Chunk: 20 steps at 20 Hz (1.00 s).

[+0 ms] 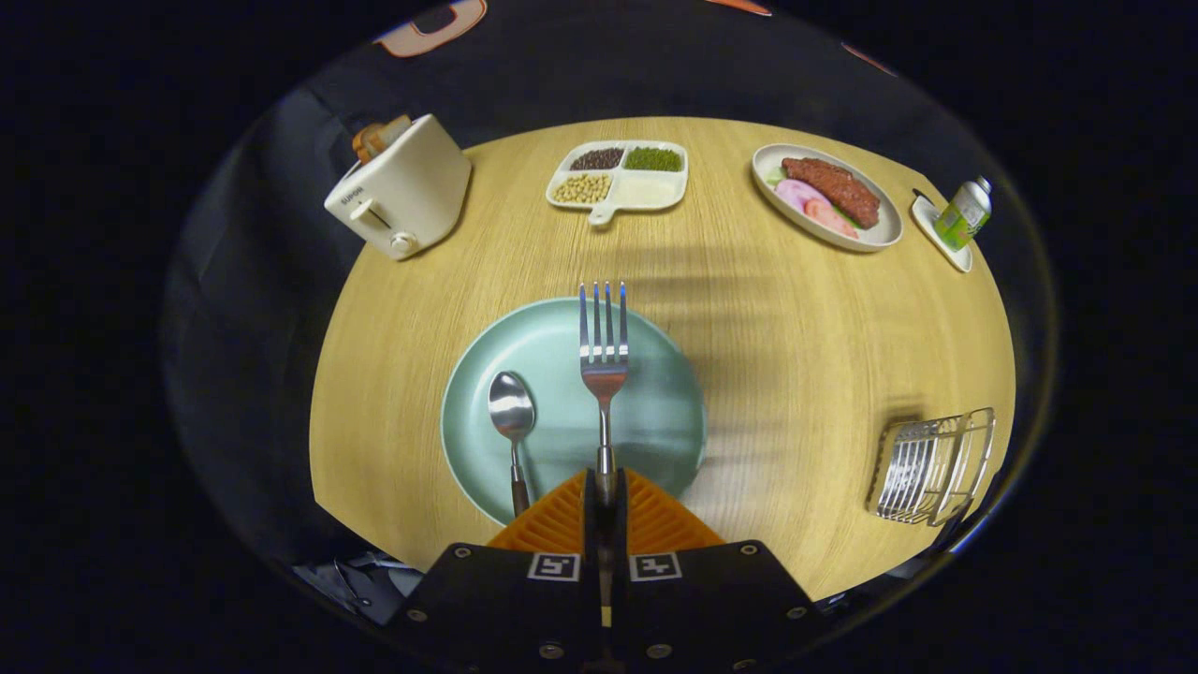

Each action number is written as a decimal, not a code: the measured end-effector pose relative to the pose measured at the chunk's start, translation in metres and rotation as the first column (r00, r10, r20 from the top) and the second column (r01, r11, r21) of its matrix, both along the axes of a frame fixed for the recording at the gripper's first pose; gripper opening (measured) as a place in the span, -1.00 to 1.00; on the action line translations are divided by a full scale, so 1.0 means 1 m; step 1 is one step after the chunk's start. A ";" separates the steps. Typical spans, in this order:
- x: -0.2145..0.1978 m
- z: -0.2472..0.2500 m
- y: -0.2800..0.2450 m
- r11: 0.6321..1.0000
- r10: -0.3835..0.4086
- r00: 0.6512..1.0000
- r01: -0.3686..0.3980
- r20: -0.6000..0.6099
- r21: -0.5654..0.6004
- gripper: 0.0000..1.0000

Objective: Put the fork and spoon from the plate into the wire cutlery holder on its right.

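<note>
My gripper [605,487] is shut on the handle of a steel fork [604,348], which sticks straight out ahead of the fingers with its tines up over the far part of a pale green plate [655,374]. The fork appears lifted above the plate. A steel spoon [512,412] with a dark handle lies on the plate just left of the fork, bowl pointing away from me. The wire cutlery holder [931,466] stands on the table well to the right of the plate.
On the round wooden table [796,328] beyond the plate stand a cream toaster [401,187] at the far left, a divided dish of beans [620,176] straight ahead, an oval plate of meat [827,195] and a small green bottle on a tray [962,215] at far right.
</note>
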State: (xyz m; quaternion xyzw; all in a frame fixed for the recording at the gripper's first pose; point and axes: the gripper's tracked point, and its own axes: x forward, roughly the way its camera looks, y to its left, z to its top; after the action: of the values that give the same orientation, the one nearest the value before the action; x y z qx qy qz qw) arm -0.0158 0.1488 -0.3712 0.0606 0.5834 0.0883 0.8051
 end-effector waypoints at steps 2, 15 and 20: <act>0.001 0.021 -0.024 0.999 -0.032 0.998 0.033 0.052 -0.002 -0.90; -0.080 0.028 -0.232 0.960 -0.214 0.977 0.214 0.018 -0.179 -0.91; -0.102 -0.001 -0.248 0.960 -0.199 0.978 0.183 -0.057 -0.213 -0.90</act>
State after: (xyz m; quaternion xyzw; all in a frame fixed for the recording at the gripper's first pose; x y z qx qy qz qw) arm -0.1173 -0.0991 -0.3726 0.0363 0.6117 -0.0534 0.7884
